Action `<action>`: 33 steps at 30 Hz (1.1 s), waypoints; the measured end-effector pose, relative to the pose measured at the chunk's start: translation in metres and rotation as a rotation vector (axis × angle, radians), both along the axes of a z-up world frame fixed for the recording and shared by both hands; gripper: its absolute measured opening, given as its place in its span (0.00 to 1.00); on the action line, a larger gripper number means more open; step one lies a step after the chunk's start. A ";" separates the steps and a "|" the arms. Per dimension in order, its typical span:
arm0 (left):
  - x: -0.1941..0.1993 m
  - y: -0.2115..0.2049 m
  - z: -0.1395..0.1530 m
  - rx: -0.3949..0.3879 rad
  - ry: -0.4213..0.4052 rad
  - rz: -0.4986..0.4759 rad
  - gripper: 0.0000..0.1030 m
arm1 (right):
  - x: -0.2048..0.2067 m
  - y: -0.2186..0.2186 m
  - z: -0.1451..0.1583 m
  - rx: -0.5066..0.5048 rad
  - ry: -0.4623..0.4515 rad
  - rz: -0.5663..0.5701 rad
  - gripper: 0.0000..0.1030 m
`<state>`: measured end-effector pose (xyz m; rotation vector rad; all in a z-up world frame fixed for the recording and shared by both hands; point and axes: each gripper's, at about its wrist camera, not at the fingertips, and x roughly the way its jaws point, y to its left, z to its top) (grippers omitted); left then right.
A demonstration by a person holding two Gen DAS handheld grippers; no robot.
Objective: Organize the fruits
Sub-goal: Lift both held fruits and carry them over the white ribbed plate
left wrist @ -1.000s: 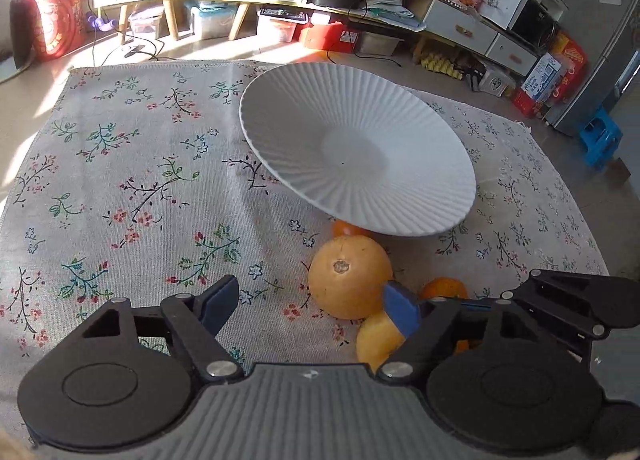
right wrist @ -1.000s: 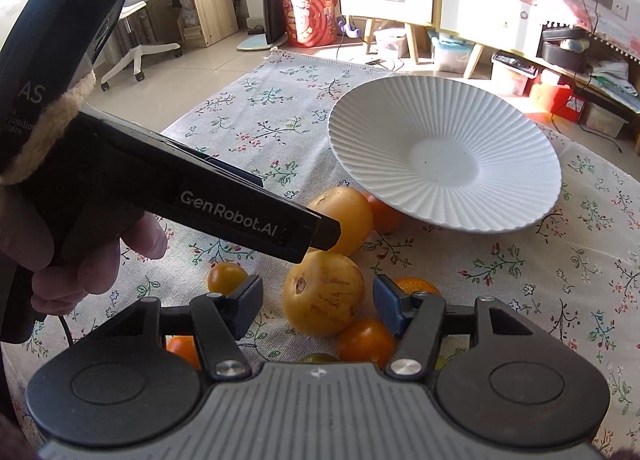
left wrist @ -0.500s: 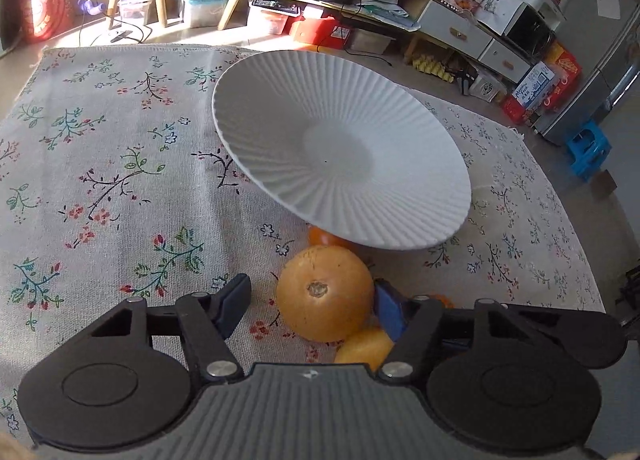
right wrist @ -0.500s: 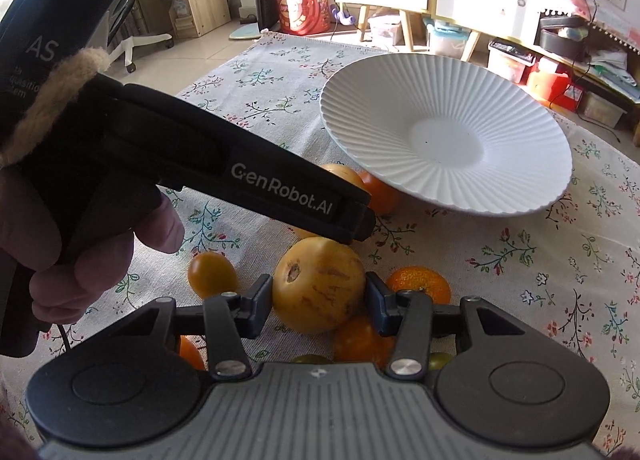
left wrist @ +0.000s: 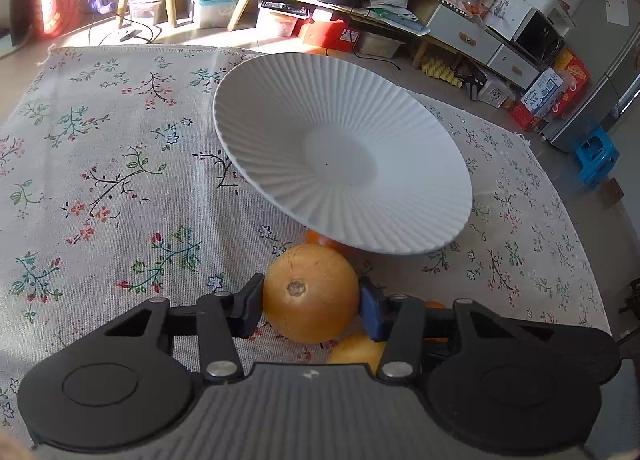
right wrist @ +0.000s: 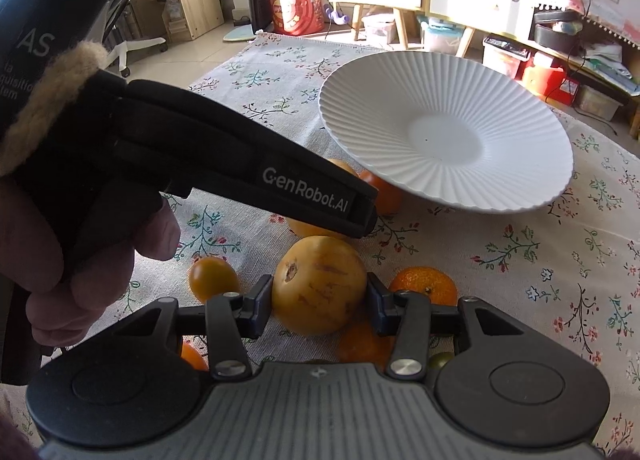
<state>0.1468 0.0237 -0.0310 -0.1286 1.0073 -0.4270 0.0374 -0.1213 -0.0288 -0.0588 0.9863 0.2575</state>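
A big orange (left wrist: 310,284) lies on the flowered cloth just in front of the white ribbed plate (left wrist: 340,148). My left gripper (left wrist: 312,304) is closing on it, and both pads touch its sides. In the right wrist view, my right gripper (right wrist: 320,300) is shut on a yellow speckled fruit (right wrist: 320,280) that rests on the cloth. The left gripper's black body (right wrist: 224,168) crosses above it, held by a hand (right wrist: 100,272). The plate (right wrist: 448,140) holds nothing.
Loose fruit surrounds the yellow one: a small orange fruit (right wrist: 212,278), a mandarin (right wrist: 426,284), a red-orange one (right wrist: 384,192) under the plate's rim, and another (right wrist: 364,344) by my right finger. Cabinets and boxes stand beyond the cloth (left wrist: 120,164).
The left jaws have narrowed from wide apart until they touch the orange. The right jaws have come in from beside the yellow fruit and now press on it.
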 end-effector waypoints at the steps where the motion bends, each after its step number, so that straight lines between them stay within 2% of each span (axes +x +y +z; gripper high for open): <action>1: 0.000 0.001 0.001 0.002 0.000 0.004 0.44 | 0.000 0.000 0.001 0.001 0.001 -0.001 0.42; 20: -0.012 0.023 0.015 0.016 0.007 0.032 0.43 | 0.001 -0.031 0.026 0.069 -0.040 -0.111 0.42; 26: -0.019 0.029 0.031 0.008 -0.036 0.039 0.43 | 0.007 -0.043 0.038 0.104 -0.089 -0.171 0.42; 33: -0.016 0.016 0.052 0.000 -0.151 0.015 0.43 | 0.028 -0.061 0.044 0.150 -0.121 -0.208 0.42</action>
